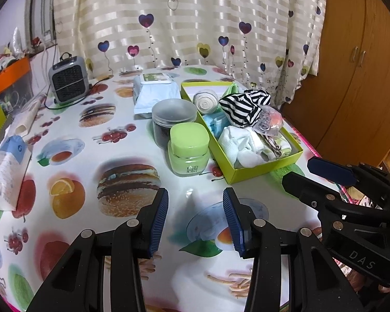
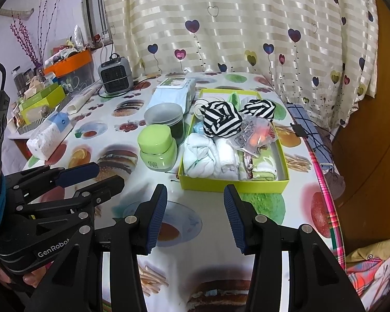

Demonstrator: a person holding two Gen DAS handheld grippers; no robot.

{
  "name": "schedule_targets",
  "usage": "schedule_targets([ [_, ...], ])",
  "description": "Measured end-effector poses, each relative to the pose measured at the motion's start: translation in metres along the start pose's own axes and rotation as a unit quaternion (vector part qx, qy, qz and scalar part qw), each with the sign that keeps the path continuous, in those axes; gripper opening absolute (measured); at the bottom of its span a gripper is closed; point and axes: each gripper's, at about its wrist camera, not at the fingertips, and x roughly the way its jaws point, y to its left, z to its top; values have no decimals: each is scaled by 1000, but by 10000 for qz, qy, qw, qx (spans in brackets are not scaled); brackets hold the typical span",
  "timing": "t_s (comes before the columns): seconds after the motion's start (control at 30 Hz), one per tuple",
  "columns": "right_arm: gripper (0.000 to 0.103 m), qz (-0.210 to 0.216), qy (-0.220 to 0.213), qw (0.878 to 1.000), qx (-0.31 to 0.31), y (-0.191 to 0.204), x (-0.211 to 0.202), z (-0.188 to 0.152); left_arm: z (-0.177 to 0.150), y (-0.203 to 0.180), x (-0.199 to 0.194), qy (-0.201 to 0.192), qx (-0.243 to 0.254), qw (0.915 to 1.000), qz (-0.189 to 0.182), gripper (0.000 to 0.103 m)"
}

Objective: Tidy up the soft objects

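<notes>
Two grippers: my left gripper (image 1: 195, 223) and right gripper (image 2: 195, 218) both gape, empty, above the counter (image 1: 91, 156).
Soft things: packed in green box (image 2: 234, 183), twelve o'clock.

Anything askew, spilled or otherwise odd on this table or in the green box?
Nothing spilled or damaged. The green box is heaped: the striped cloth and a crinkled clear bag ride above its rim. Both grippers hover open and empty.

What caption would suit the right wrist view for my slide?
Open right gripper hovering over the food-print table before a green box packed with soft items, left gripper alongside.
</notes>
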Motion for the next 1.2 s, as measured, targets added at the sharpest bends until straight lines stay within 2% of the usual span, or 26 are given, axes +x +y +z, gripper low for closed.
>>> schedule_targets([
  [1.2, 47, -2, 17, 10000, 2, 0, 2, 0, 0, -3, 1, 10, -3, 10000, -20, 43],
])
